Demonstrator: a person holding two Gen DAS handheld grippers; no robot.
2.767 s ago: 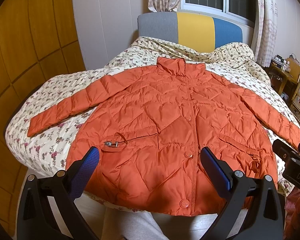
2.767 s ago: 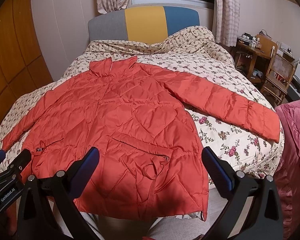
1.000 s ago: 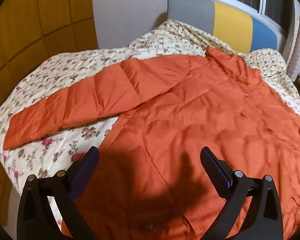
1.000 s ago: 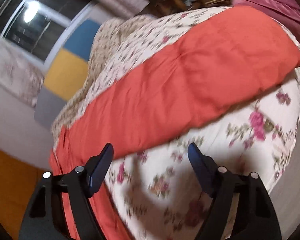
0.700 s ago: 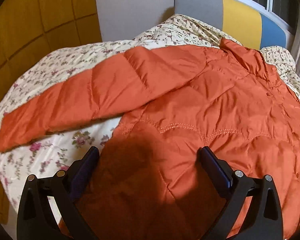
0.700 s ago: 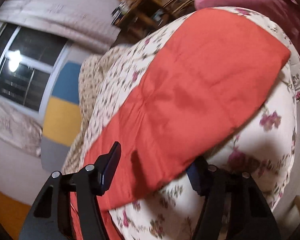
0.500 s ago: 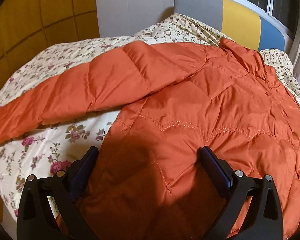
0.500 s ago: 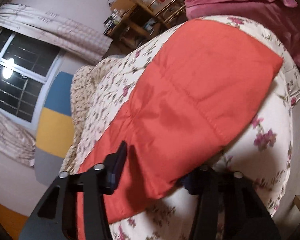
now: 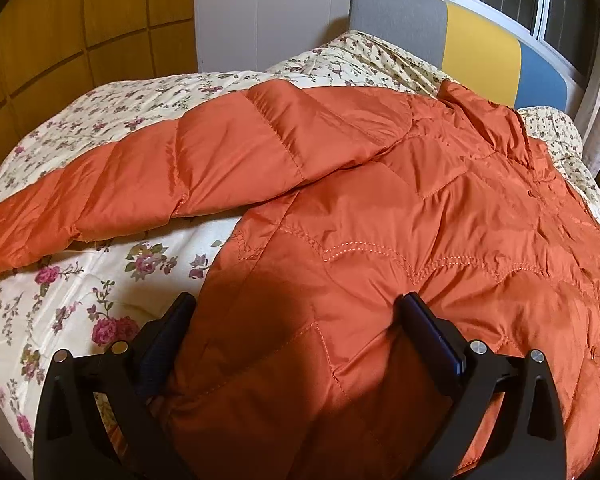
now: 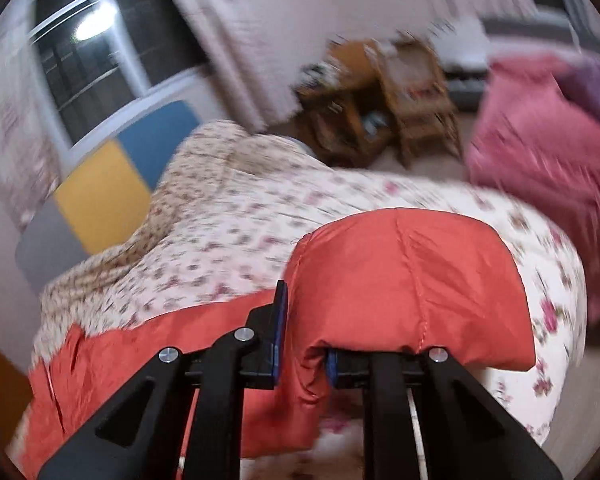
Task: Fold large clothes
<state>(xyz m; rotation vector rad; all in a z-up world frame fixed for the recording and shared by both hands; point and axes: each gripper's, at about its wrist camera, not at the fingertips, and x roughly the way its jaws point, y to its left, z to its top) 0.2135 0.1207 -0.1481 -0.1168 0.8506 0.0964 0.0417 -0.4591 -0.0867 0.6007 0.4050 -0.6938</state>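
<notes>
the orange padded jacket [image 9: 420, 240] is spread flat on the floral bedspread [image 9: 100, 280], collar toward the headboard [image 9: 480, 52]. no fold is finished yet. the sleeve cuff [image 10: 412, 280] on the right of the jacket is pinched between the closed jaws of the right gripper [image 10: 302, 344], which have just been closing, and is lifted off the bedspread. the left gripper [image 9: 296, 328] is wide open, straddling the jacket's side edge, nothing clamped. the other sleeve [image 9: 160, 176], the body and hem remain to be folded.
</notes>
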